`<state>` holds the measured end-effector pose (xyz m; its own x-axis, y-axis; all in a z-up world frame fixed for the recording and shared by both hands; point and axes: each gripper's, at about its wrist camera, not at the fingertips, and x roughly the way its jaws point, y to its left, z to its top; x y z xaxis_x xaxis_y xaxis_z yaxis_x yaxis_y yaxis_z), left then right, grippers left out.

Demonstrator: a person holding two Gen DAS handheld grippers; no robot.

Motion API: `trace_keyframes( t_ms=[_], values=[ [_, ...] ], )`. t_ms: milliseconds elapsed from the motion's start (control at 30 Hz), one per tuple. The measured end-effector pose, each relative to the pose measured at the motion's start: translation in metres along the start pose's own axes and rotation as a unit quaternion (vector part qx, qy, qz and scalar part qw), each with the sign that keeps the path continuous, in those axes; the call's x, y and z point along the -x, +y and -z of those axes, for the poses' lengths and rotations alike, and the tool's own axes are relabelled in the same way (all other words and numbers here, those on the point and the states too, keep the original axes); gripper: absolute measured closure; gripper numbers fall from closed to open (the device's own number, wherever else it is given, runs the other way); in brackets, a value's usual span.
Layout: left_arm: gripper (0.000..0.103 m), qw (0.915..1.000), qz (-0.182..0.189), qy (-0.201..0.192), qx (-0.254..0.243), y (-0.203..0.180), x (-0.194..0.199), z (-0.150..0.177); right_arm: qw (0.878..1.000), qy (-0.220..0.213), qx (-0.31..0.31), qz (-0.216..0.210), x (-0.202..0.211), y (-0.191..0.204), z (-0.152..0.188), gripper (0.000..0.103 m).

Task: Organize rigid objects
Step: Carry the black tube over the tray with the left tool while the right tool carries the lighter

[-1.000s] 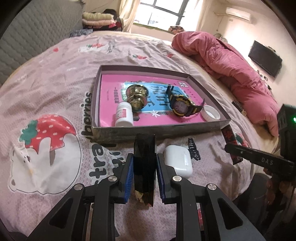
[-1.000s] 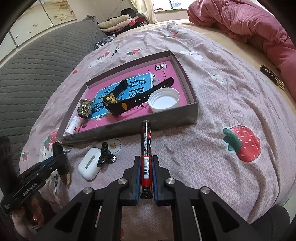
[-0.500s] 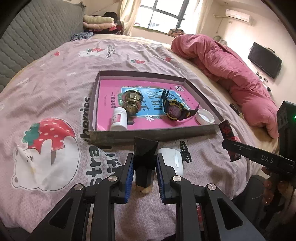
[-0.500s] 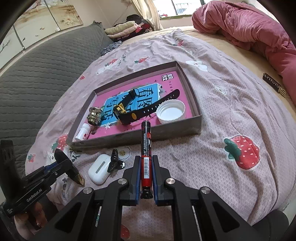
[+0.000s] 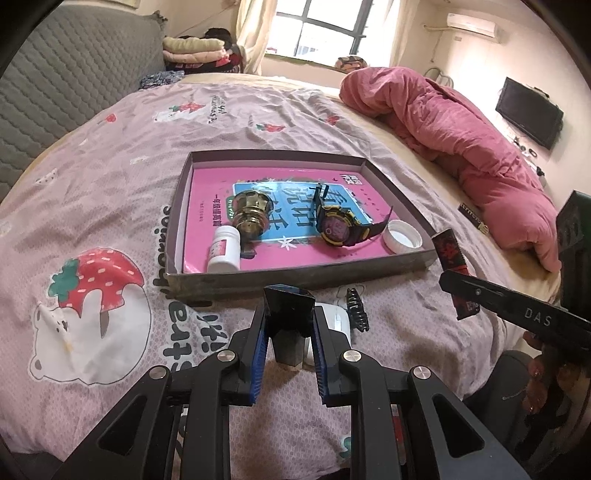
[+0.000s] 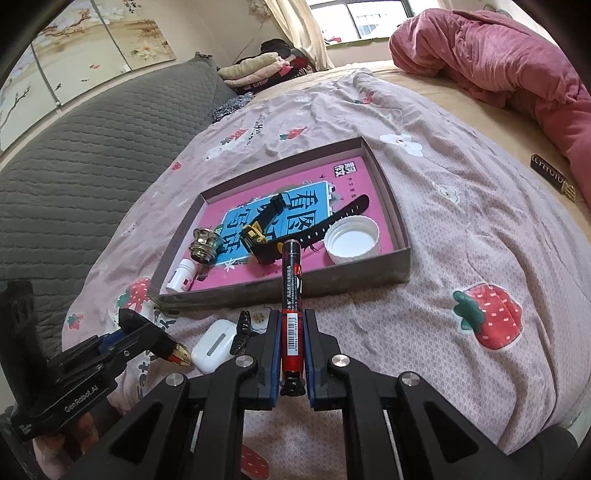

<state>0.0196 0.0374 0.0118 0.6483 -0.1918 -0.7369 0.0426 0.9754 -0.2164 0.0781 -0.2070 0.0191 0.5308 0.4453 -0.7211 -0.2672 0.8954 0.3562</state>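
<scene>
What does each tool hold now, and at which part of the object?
Left tool: black faceted bottle, gripped on its sides near the gold end. Right tool: red battery, gripped at its near end.

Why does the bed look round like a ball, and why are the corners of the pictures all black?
Left wrist view: the fisheye lens bends the bed into a dome and leaves dark corners; the window glares white; the box stays sharp. Right wrist view: same bulge and dark corners, soft daylight, faint shadows, and the window is washed out.

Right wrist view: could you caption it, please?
Right hand-held gripper clamps red cylindrical battery before shallow cardboard tray.
</scene>
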Motion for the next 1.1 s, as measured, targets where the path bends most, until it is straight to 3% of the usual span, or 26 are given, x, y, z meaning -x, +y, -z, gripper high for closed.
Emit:
trace_keyframes(
  t_ms=[700, 1100],
  values=[
    [0.081, 0.9992, 0.001, -0.021, 0.033, -0.007, -0.004, -0.034, 0.999, -0.035, -0.025, -0.019, 0.004, -0.017, -0.018, 0.092],
    [0.081, 0.9995, 0.0, -0.024, 0.022, -0.016, -0.029, -0.054, 0.998, -0.052, 0.021, 0.007, -0.002, -0.007, -0.029, 0.092]
  ],
)
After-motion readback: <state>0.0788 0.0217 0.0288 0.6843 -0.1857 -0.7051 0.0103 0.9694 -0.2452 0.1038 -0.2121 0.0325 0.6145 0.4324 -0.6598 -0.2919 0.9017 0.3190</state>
